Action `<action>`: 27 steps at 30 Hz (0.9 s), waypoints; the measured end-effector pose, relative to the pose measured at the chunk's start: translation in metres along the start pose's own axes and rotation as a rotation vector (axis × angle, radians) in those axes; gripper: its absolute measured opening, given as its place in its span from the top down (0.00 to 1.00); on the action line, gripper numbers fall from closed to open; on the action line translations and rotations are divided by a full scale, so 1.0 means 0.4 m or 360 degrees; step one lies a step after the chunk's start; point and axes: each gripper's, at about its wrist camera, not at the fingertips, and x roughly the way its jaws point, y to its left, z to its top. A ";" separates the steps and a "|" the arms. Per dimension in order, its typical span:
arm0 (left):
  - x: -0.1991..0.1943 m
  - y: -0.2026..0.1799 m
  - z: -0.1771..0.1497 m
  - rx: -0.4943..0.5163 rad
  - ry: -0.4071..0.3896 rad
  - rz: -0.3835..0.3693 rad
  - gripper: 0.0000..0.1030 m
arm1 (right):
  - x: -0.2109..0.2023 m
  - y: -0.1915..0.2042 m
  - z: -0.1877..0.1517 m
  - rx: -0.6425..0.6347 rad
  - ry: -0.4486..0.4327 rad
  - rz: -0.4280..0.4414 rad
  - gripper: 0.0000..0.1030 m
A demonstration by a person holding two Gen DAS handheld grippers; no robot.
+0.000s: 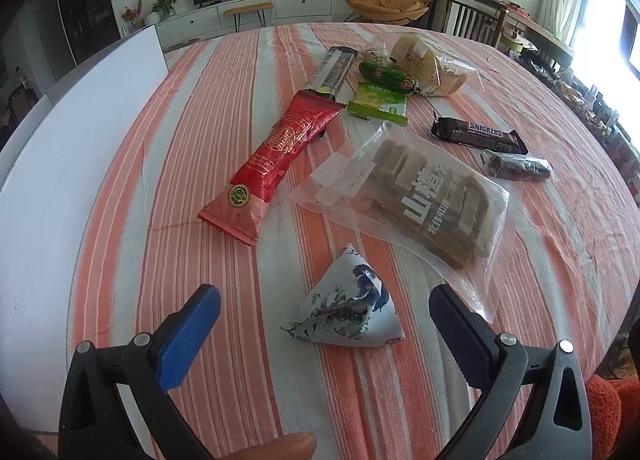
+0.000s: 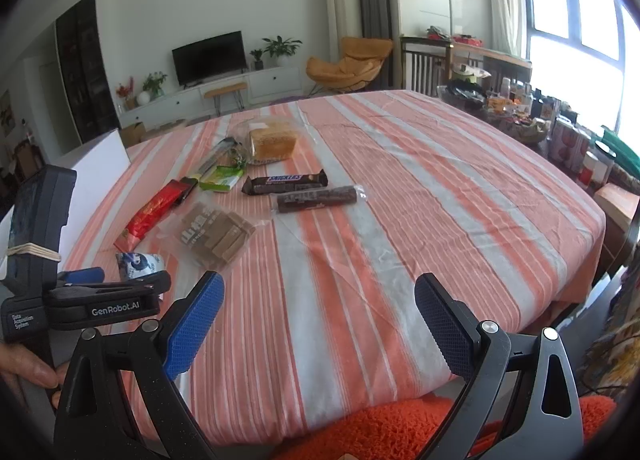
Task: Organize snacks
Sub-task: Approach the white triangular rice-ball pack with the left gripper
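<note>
Left gripper [image 1: 324,310] hangs wide open around a blue-and-white pyramid packet [image 1: 346,310] on the striped tablecloth [image 1: 160,164]; farther off lie a red packet [image 1: 276,162], a clear bag of brown slices [image 1: 420,196] and a Snickers bar [image 1: 478,135].

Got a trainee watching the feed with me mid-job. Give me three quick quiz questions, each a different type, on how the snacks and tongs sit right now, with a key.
1. True or false: the left tongs are shut on the blue-and-white triangular packet.
2. Multiple choice: which item lies directly beside the Snickers bar, on its near side in the right wrist view? A) the dark brown roll B) the red packet C) the bread in clear wrap
3. Fill in: the right tongs hang open over the striped ____, holding nothing.

Key: 1 false, they are open with the packet lying between the fingers; 2 A; 3 tablecloth.
</note>
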 end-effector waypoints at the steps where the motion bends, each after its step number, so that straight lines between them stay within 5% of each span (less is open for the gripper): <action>1: 0.010 0.003 0.004 -0.0008 0.0012 0.0035 0.00 | 0.000 -0.002 0.000 0.0005 -0.0001 0.0002 0.05; 3: 0.031 0.019 0.001 -0.0008 0.0048 0.0114 0.00 | -0.003 -0.006 -0.002 0.0015 -0.0006 0.0006 0.05; 11: 0.008 0.141 -0.046 -0.0035 0.0023 0.0028 0.00 | 0.004 -0.017 -0.002 0.0050 0.0011 0.0031 0.05; 27: 0.001 0.142 -0.056 -0.0011 -0.0009 0.0024 0.00 | 0.003 -0.020 -0.003 0.0058 0.0008 0.0035 0.05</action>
